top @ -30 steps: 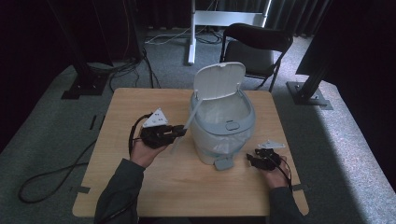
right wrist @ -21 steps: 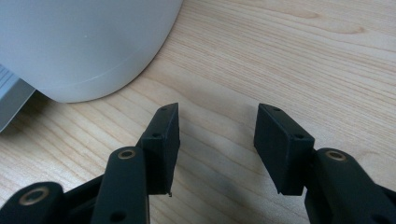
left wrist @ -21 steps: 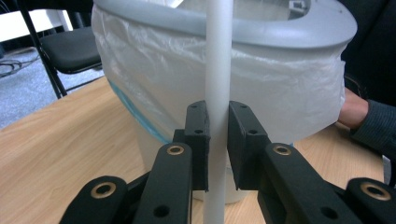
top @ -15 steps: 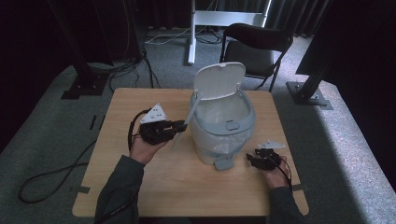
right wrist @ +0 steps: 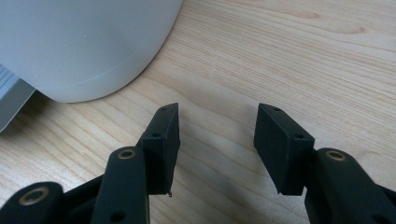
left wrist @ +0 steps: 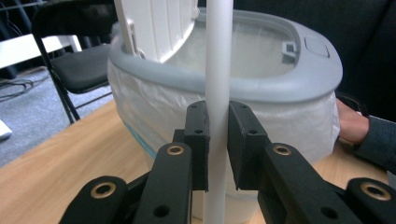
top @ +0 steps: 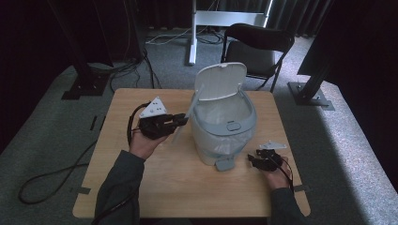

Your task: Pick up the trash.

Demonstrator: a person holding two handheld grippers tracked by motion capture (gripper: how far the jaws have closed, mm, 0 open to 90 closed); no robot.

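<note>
A pale grey pedal bin (top: 224, 126) lined with a white bag stands mid-table, its white lid (top: 220, 82) tipped up and open. My left gripper (top: 182, 121) hovers just left of the bin, shut on a thin white rod (top: 189, 109) that leans toward the bin's rim. In the left gripper view the rod (left wrist: 218, 56) runs upright between the pads of the left gripper (left wrist: 218, 116), with the bin's rim (left wrist: 261, 86) right behind it. My right gripper (top: 253, 161) rests low on the table (top: 141, 187) beside the bin's foot pedal (top: 225, 164). Nothing sits between the spread jaws of the right gripper (right wrist: 217, 128).
The bin's rounded base (right wrist: 88, 42) curves close in front of the right gripper, the grey pedal (right wrist: 11, 100) at its left. A black folding chair (top: 256, 47) stands beyond the table's far edge. Cables (top: 51, 173) trail on the carpet at left.
My left gripper has lifted a little and shifted away from the person with the rod in it. The right gripper has stayed put.
</note>
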